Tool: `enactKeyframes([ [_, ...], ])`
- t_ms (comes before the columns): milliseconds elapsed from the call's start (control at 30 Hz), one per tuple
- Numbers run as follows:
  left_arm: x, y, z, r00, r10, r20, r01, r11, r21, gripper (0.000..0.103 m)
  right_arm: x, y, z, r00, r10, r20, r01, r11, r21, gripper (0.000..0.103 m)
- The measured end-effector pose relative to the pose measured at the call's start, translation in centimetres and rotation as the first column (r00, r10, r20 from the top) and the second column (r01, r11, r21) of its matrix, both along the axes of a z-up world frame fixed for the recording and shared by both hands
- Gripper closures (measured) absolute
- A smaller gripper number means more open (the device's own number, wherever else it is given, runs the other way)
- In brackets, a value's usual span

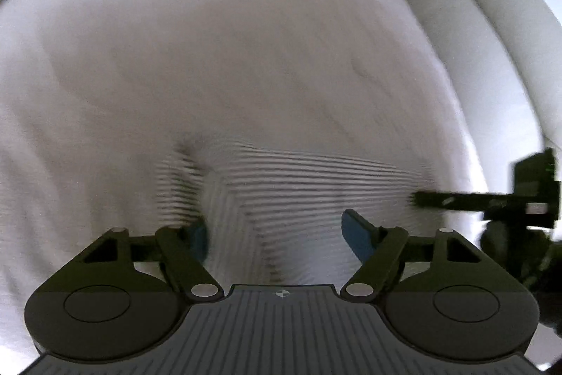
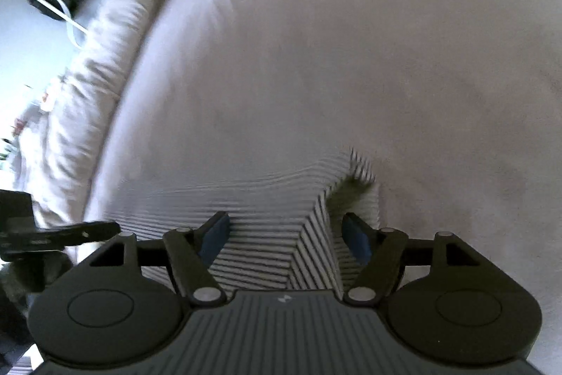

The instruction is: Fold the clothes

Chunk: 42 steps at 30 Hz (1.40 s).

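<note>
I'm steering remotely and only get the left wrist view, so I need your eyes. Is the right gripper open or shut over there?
Observer: Open. The right gripper has its blue pads spread, with the striped garment lying between them.
Operator: Is the cloth flat at that end?
Observer: No. A corner is turned over by the right-hand pad, leaving a dark pocket underneath.
Operator: Anything beyond the bed on that side?
Observer: Yes. Past the rumpled edge of the white bed there is a dark object with a white cable on a pale surface.
</note>
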<state>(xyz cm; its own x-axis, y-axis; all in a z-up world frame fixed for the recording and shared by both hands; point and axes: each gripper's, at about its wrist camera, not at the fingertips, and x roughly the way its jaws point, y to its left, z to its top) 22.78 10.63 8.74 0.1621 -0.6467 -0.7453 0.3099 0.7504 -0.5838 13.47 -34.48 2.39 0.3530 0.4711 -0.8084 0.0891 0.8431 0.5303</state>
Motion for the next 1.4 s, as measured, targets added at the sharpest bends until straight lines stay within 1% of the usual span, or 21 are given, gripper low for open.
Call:
enactKeyframes([
  [33, 0.0, 0.0, -0.1, 1.0, -0.006, -0.004, 0.006, 1.0, -0.002, 0.019, -0.6, 1.3, 0.3, 0.999, 0.049, 0.016, -0.05, 0.998, 0.025, 0.031],
  [67, 0.1, 0.0, -0.2, 1.0, -0.012, -0.008, 0.012, 1.0, -0.004, 0.019, -1.3, 2.4, 0.9, 0.994, 0.1, 0.05, -0.101, 0.995, 0.007, 0.031],
  [200, 0.2, -0.1, -0.5, 0.999, -0.036, -0.023, 0.036, 0.999, -0.011, 0.018, -3.5, 4.1, 2.3, 0.968, 0.224, 0.117, -0.208, 0.969, -0.129, 0.031],
  [367, 0.3, -0.2, -0.8, 0.997, -0.066, -0.041, 0.065, 0.998, -0.021, 0.018, -2.3, 0.3, 0.0, 0.998, 0.059, 0.015, -0.059, 0.998, -0.022, 0.031],
  [433, 0.4, -0.3, -0.9, 0.996, -0.08, -0.046, 0.078, 0.997, -0.028, 0.018, -1.6, 1.0, -0.5, 0.996, 0.086, 0.012, -0.086, 0.996, 0.033, 0.03],
  [533, 0.5, -1.1, 1.2, 0.991, -0.137, -0.007, 0.135, 0.985, -0.104, 0.018, -0.9, 3.4, -0.9, 0.985, 0.169, 0.014, -0.169, 0.986, -0.009, 0.027],
  [633, 0.5, -2.0, 3.3, 0.981, -0.19, 0.036, 0.193, 0.965, -0.177, 0.015, -1.1, 4.0, -0.1, 0.976, 0.211, 0.051, -0.211, 0.977, -0.004, 0.038],
  [733, 0.2, -2.3, 4.1, 0.973, -0.228, 0.047, 0.233, 0.948, -0.219, 0.009, -1.5, 2.9, 0.0, 0.981, 0.19, 0.038, -0.19, 0.982, 0.004, 0.039],
  [800, 0.5, -2.5, 3.5, 0.97, -0.235, 0.057, 0.24, 0.964, -0.116, 0.009, -1.8, 2.4, -1.4, 0.989, 0.147, -0.004, -0.147, 0.989, -0.028, 0.036],
  [867, 0.7, -2.8, 2.4, 0.971, -0.23, 0.059, 0.23, 0.973, 0.004, 0.009, -2.0, 2.5, -1.8, 0.993, 0.115, -0.011, -0.115, 0.993, -0.013, 0.03],
  [900, 0.9, -2.4, 1.7, 0.976, -0.215, 0.043, 0.213, 0.976, 0.043, 0.009, -1.9, 2.8, -1.8, 0.994, 0.107, -0.006, -0.107, 0.994, -0.007, 0.026],
  [933, 1.1, -1.9, 1.0, 0.981, -0.196, 0.014, 0.195, 0.979, 0.052, 0.009, -1.9, 3.2, -1.8, 0.994, 0.108, -0.002, -0.108, 0.994, -0.001, 0.024],
  [1000, 1.4, -1.3, 0.1, 0.987, -0.159, -0.023, 0.16, 0.986, 0.04, 0.018, -1.8, 4.6, -1.6, 0.99, 0.144, 0.006, -0.144, 0.989, 0.018, 0.026],
  [1033, 1.6, -0.9, 0.1, 0.99, -0.141, -0.024, 0.141, 0.989, 0.034, 0.02, -2.0, 5.1, -1.2, 0.986, 0.163, 0.018, -0.164, 0.986, 0.042, 0.033],
  [1100, 2.3, -0.5, 0.0, 0.994, -0.105, -0.032, 0.106, 0.994, 0.023, 0.035, -2.2, 5.3, -0.6, 0.983, 0.181, 0.037, -0.183, 0.979, 0.085, 0.047],
  [1200, 3.3, -0.3, -0.4, 0.997, -0.06, -0.054, 0.061, 0.998, 0.016, 0.038, -2.0, 3.9, -1.2, 0.99, 0.137, 0.016, -0.138, 0.984, 0.115, 0.047],
  [1233, 3.3, -0.7, -0.3, 0.996, -0.075, -0.041, 0.076, 0.997, 0.029, 0.039, -1.5, 3.7, -1.8, 0.994, 0.113, -0.003, -0.112, 0.986, 0.123, 0.049],
  [1267, 3.3, -1.1, -0.2, 0.996, -0.09, -0.028, 0.091, 0.995, 0.041, 0.045, -1.1, 3.5, -2.3, 0.995, 0.094, -0.011, -0.092, 0.987, 0.134, 0.05],
  [1300, 3.4, -1.4, -0.1, 0.994, -0.105, -0.016, 0.106, 0.993, 0.054, 0.058, -0.8, 3.6, -2.4, 0.996, 0.088, -0.01, -0.086, 0.987, 0.139, 0.053],
  [1367, 2.9, -1.8, 1.1, 0.993, -0.122, 0.004, 0.121, 0.99, 0.067, 0.071, -0.5, 4.0, -1.9, 0.994, 0.111, 0.002, -0.11, 0.985, 0.131, 0.059],
  [1400, 2.6, -1.7, 2.0, 0.991, -0.13, 0.015, 0.129, 0.989, 0.066, 0.075, -0.7, 4.1, -1.4, 0.991, 0.132, 0.009, -0.132, 0.983, 0.127, 0.062],
])
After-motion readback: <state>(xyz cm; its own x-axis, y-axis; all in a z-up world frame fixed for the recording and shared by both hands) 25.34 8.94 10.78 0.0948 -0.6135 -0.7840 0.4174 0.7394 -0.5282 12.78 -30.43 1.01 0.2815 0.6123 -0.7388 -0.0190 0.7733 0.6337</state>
